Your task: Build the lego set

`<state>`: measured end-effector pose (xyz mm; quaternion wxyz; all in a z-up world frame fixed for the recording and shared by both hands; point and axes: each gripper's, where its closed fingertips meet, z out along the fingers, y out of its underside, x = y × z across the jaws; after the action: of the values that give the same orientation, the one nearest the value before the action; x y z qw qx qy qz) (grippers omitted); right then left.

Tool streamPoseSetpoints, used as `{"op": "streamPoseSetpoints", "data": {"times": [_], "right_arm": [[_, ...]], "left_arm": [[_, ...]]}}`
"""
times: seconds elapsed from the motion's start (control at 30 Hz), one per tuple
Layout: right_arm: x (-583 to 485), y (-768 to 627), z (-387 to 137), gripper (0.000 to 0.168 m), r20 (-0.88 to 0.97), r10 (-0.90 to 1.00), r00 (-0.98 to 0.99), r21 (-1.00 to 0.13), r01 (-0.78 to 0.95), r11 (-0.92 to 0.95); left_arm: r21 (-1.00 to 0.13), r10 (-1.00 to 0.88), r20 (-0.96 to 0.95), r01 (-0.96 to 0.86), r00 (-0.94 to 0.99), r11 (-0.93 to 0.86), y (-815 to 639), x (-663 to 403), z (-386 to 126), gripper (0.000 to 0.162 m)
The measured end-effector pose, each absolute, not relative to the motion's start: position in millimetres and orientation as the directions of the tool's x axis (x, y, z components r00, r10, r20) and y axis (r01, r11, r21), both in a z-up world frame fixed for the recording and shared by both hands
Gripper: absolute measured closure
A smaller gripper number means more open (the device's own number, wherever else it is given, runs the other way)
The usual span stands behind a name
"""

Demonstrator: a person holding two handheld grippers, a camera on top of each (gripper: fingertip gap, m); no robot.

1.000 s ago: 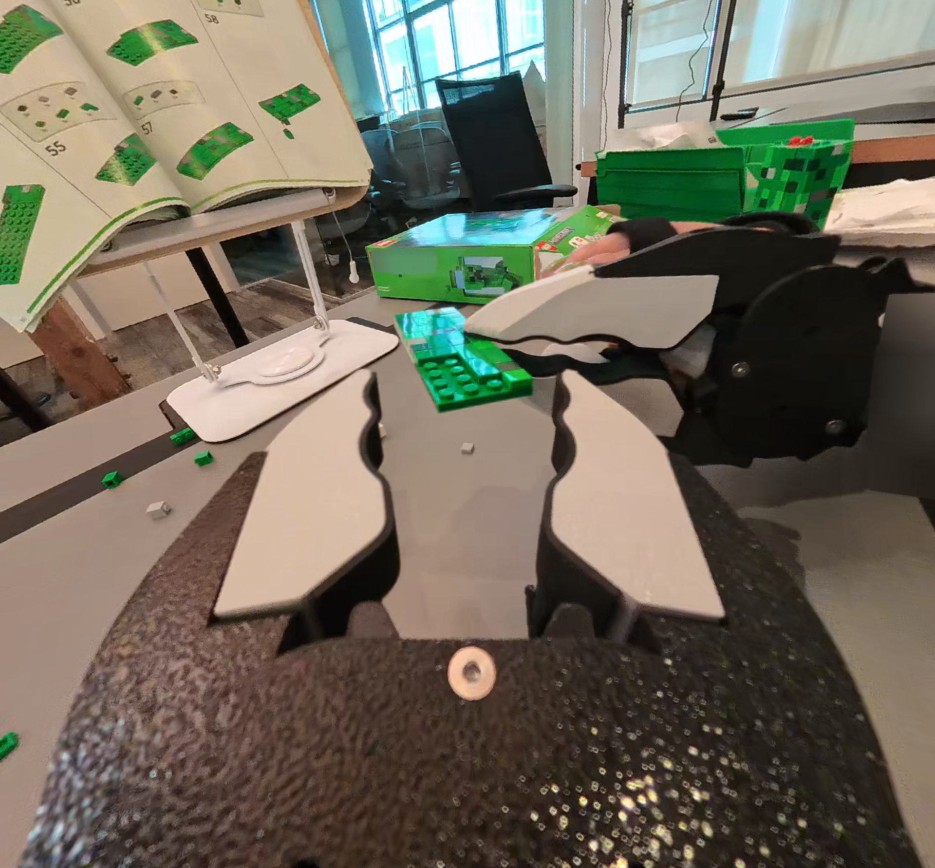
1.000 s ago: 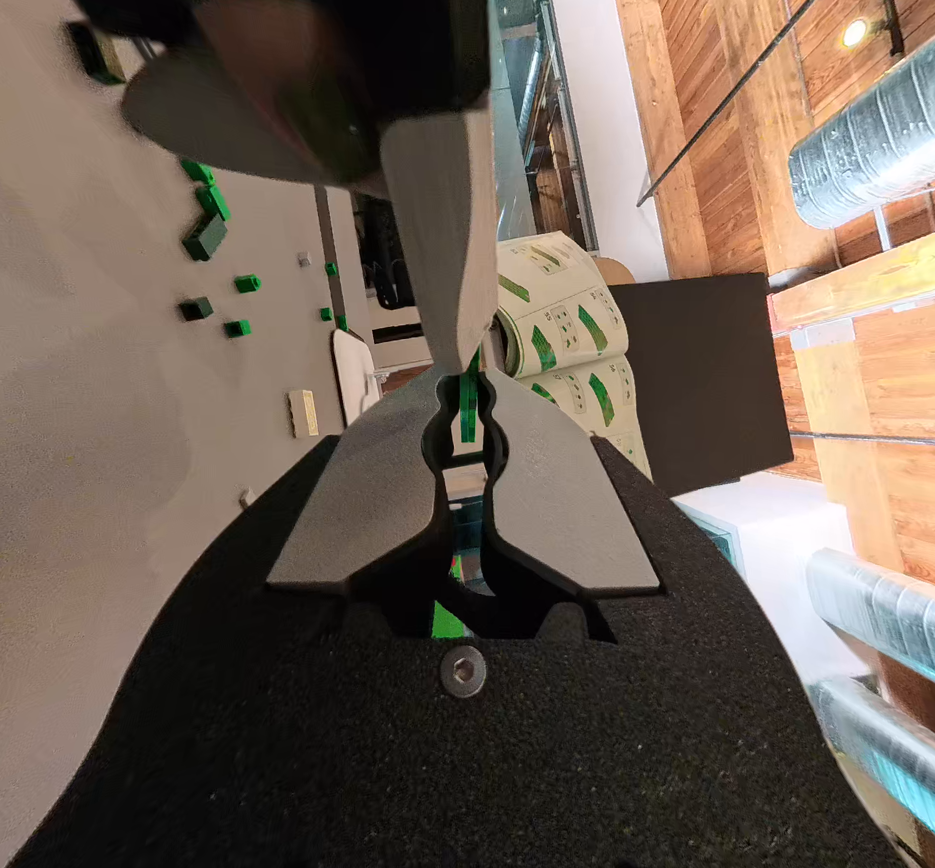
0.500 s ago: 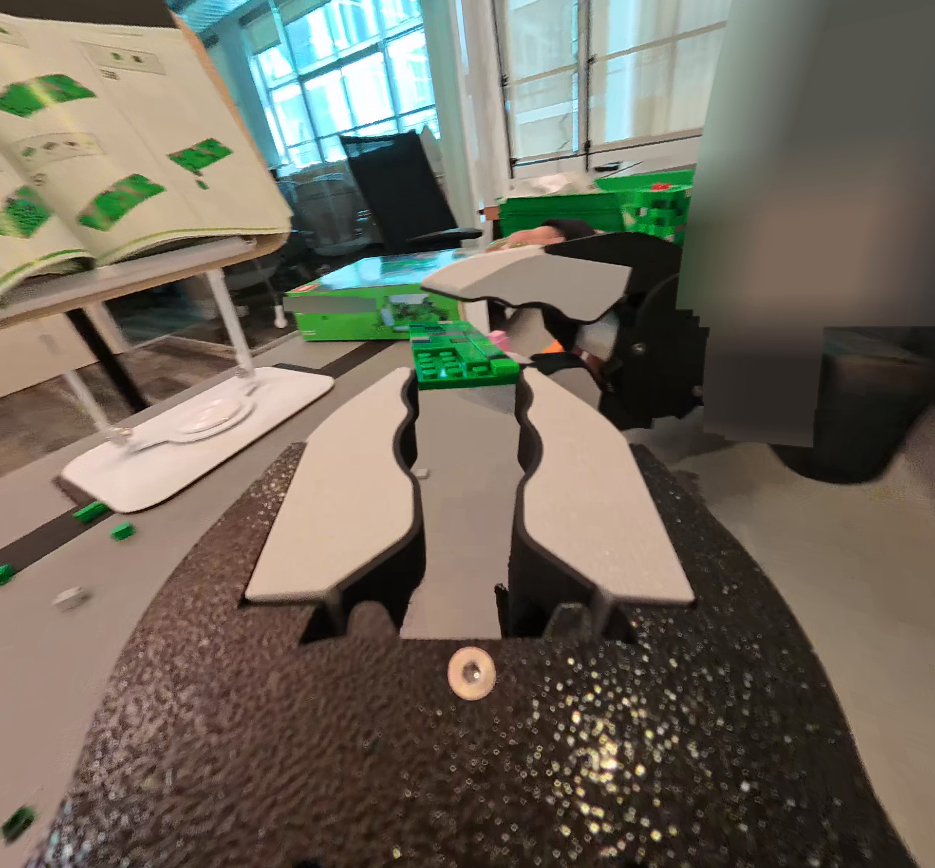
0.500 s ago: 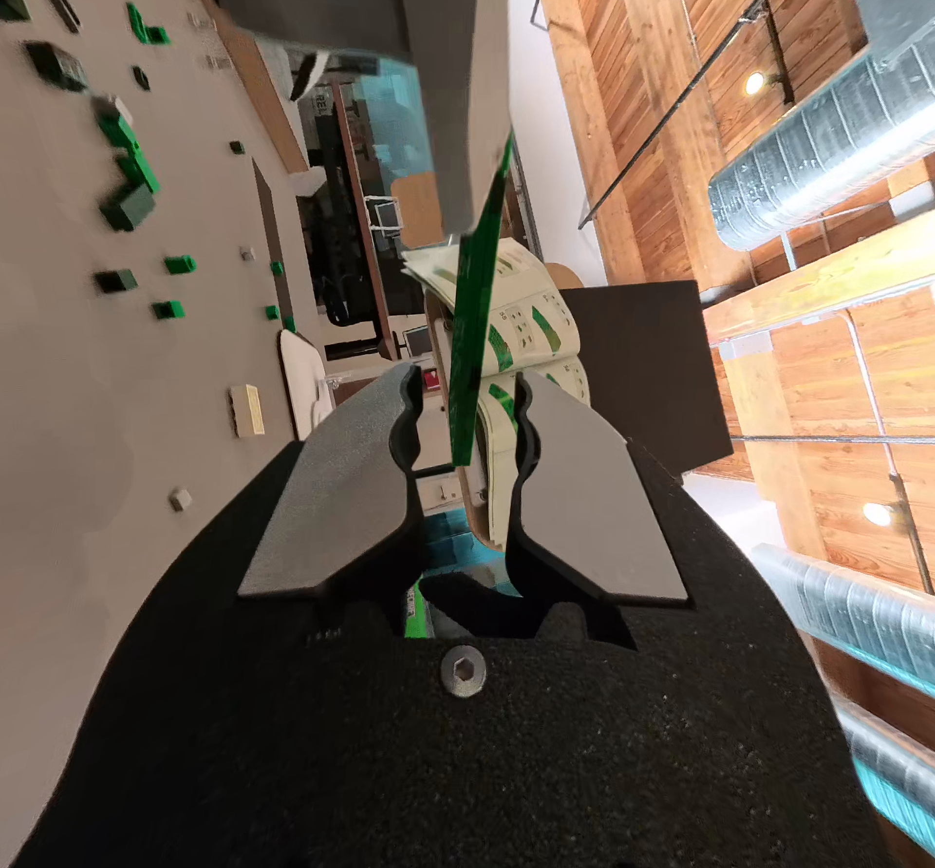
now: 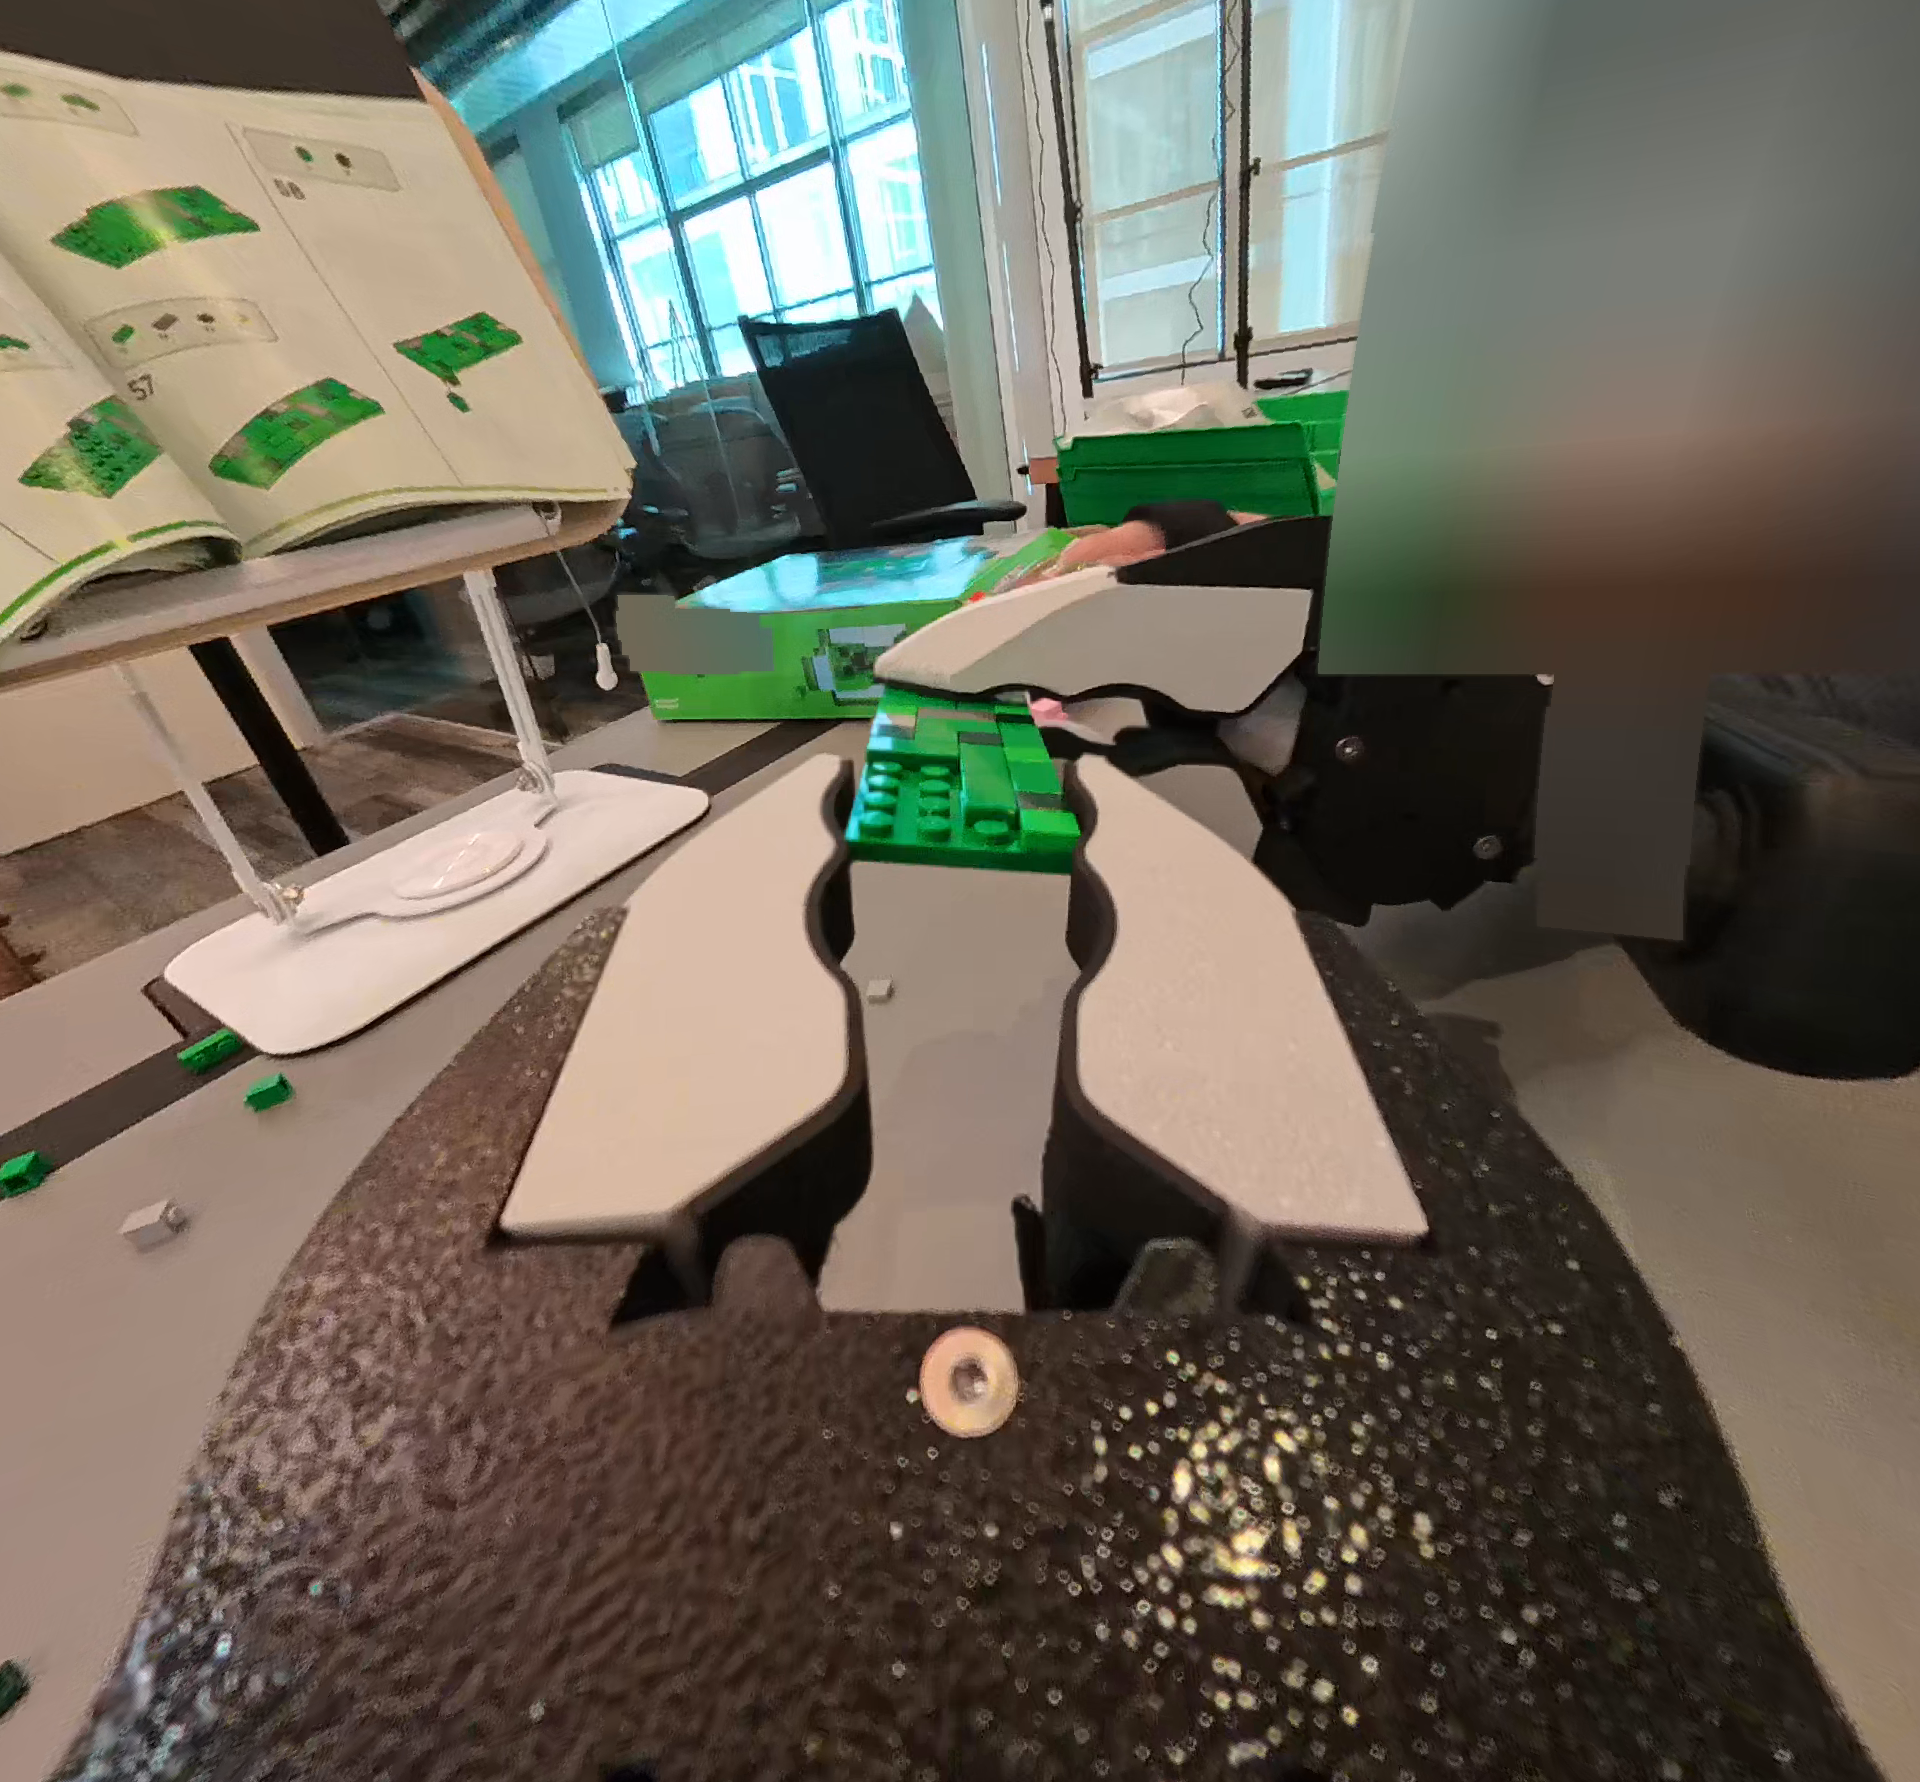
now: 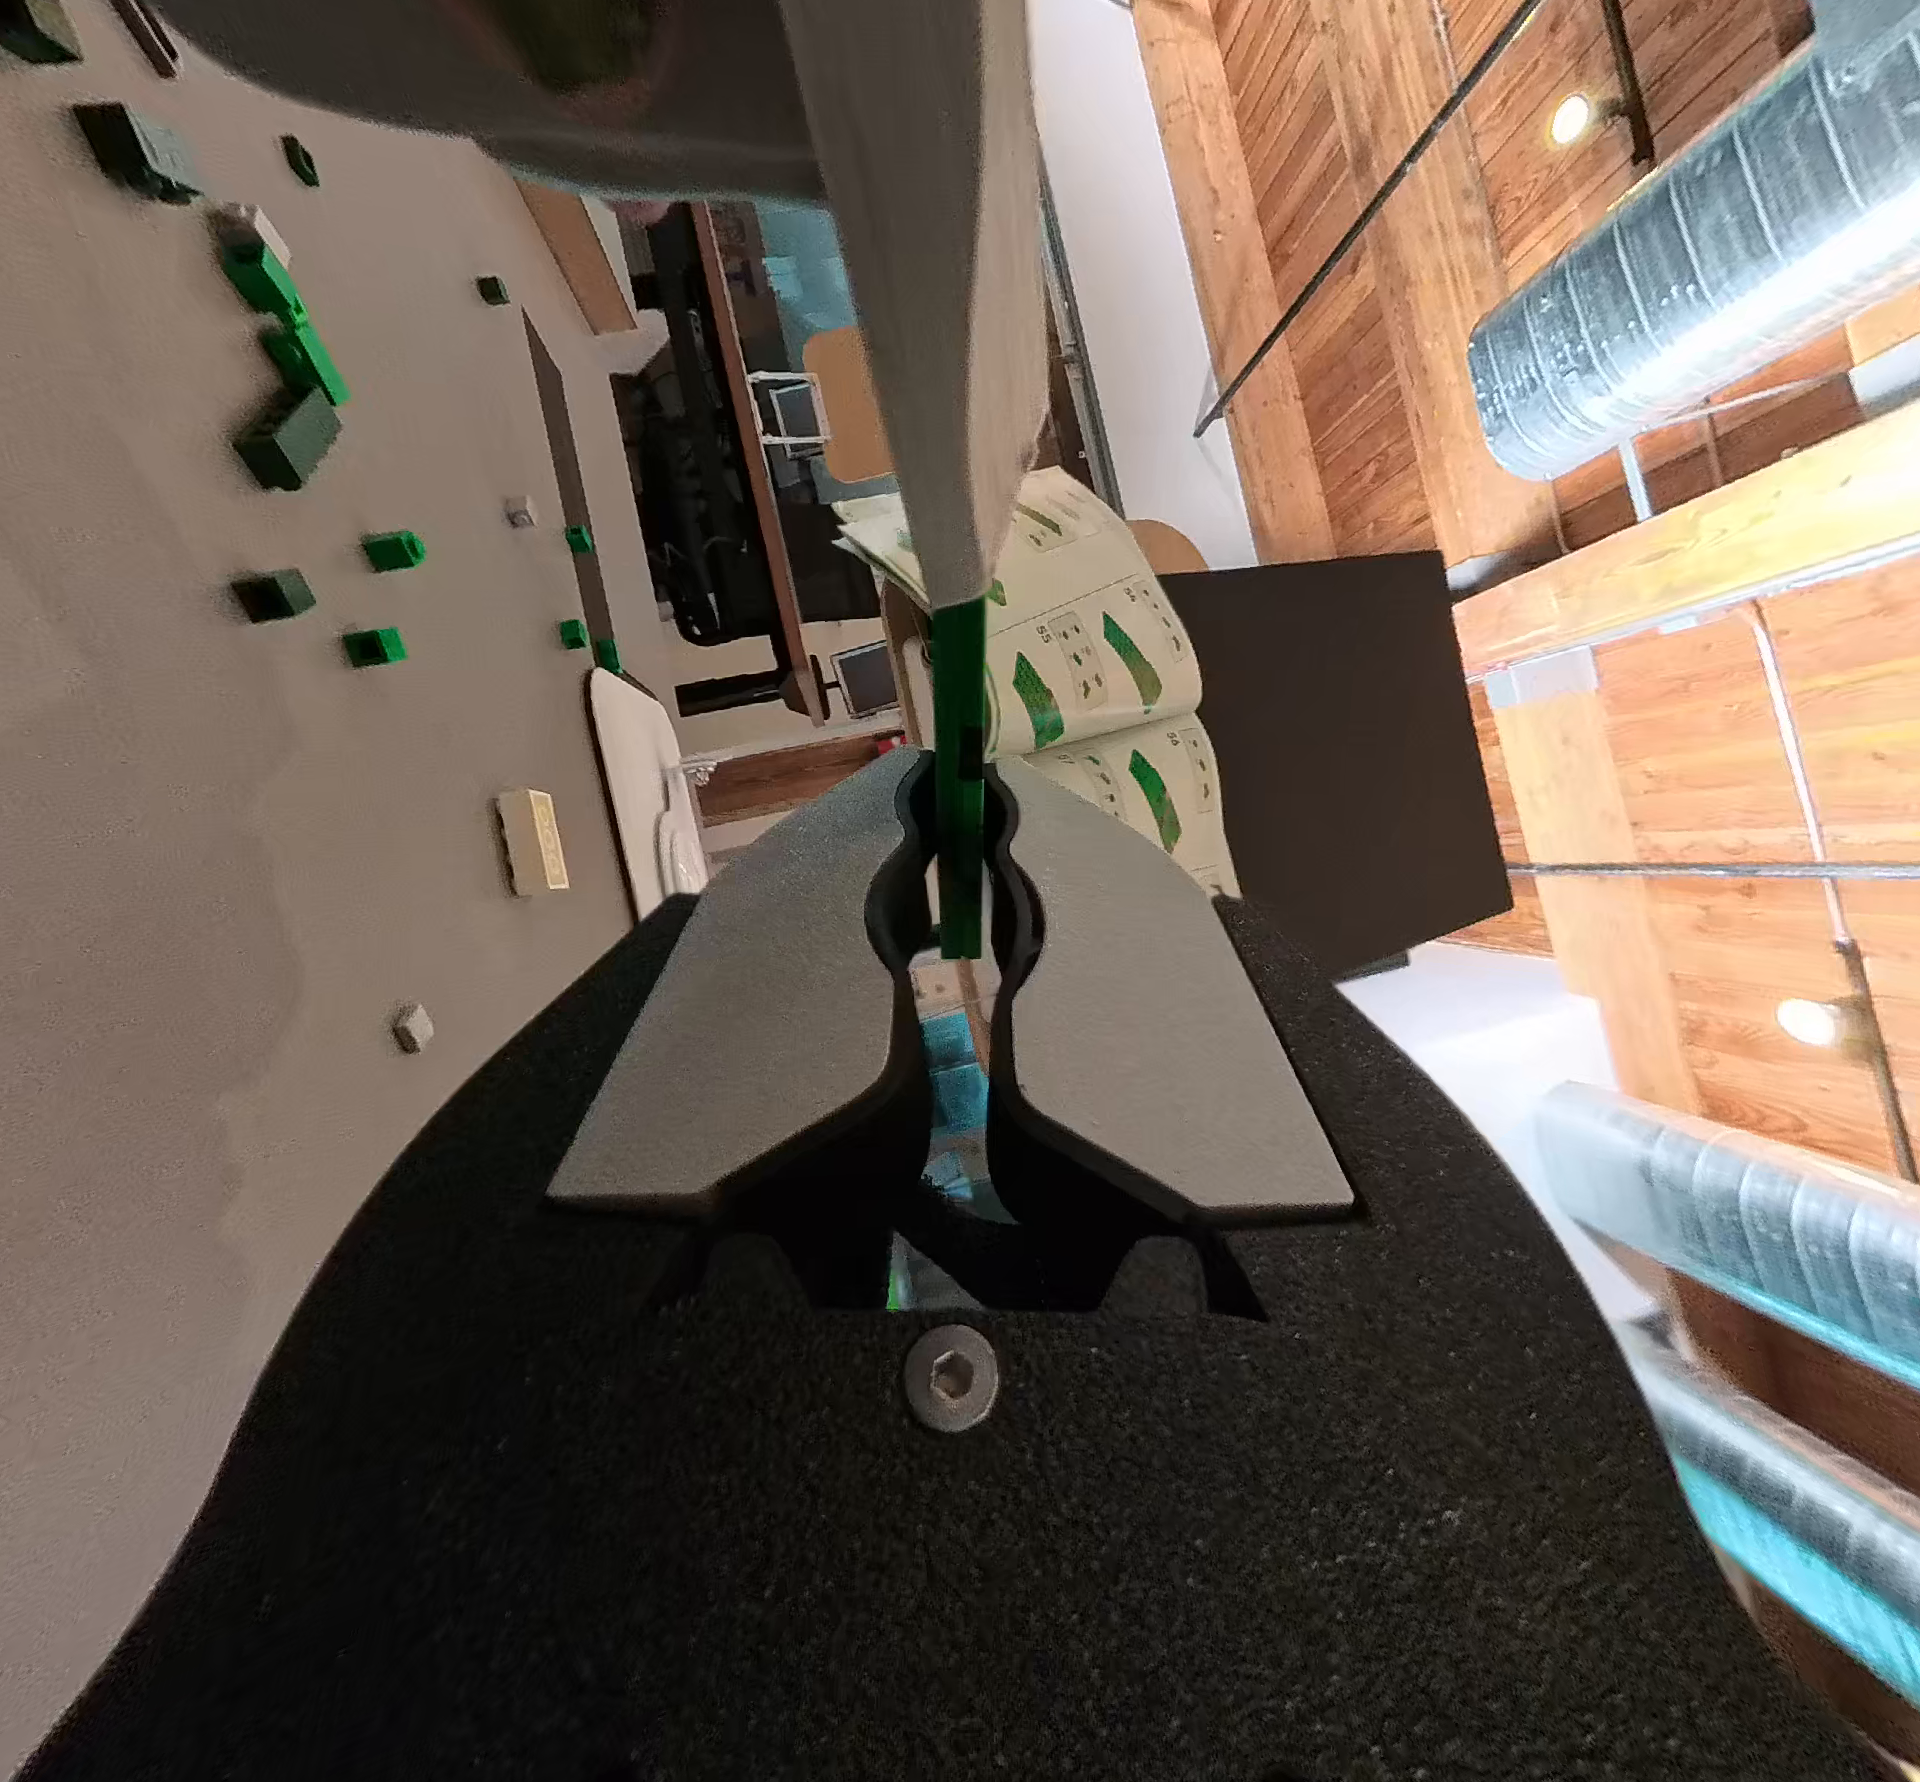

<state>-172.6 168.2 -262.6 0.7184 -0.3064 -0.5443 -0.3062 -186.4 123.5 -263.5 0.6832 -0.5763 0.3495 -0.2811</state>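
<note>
The left gripper (image 5: 961, 823) has moved in; its jaws now squeeze the green plate (image 5: 961, 797); the right gripper (image 6: 956, 859) still pinches it too, so a hand-over looks near.

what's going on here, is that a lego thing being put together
Yes. A person is working two hand-held tongs over a grey table. The right tongs are shut on the edge of a green lego plate assembly, held in the air. The left tongs flank its near end; whether they grip it is unclear. An open instruction booklet sits on a stand, and loose green bricks lie on the table.
</note>
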Motion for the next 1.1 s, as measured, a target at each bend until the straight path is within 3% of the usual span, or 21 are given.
{"op": "streamPoseSetpoints", "data": {"times": [0.17,0.33,0.53,1.1], "right_arm": [[-173.7,167.6,-263.2,0.162,0.967,-0.06,0.249,-0.16,0.769,0.619],[-177.3,164.4,-264.0,0.162,0.948,0.042,0.315,-0.271,0.735,0.622],[-185.4,153.9,-262.6,0.162,0.913,0.13,0.387,-0.377,0.674,0.635],[-189.5,148.5,-262.0,0.159,0.907,0.088,0.411,-0.358,0.647,0.674]], "left_arm": [[-0.983,-0.796,-0.134,0.024,0.59,0.184,121.8,-187.0,-260.0,0.124],[-0.982,-0.785,-0.143,0.01,0.603,0.186,125.0,-184.2,-264.9,0.1],[-0.956,-0.756,-0.202,0.042,0.622,0.29,115.8,-186.9,-252.9,0.126],[-0.958,-0.808,-0.136,0.13,0.574,0.254,114.9,-191.9,-251.8,0.127]]}}
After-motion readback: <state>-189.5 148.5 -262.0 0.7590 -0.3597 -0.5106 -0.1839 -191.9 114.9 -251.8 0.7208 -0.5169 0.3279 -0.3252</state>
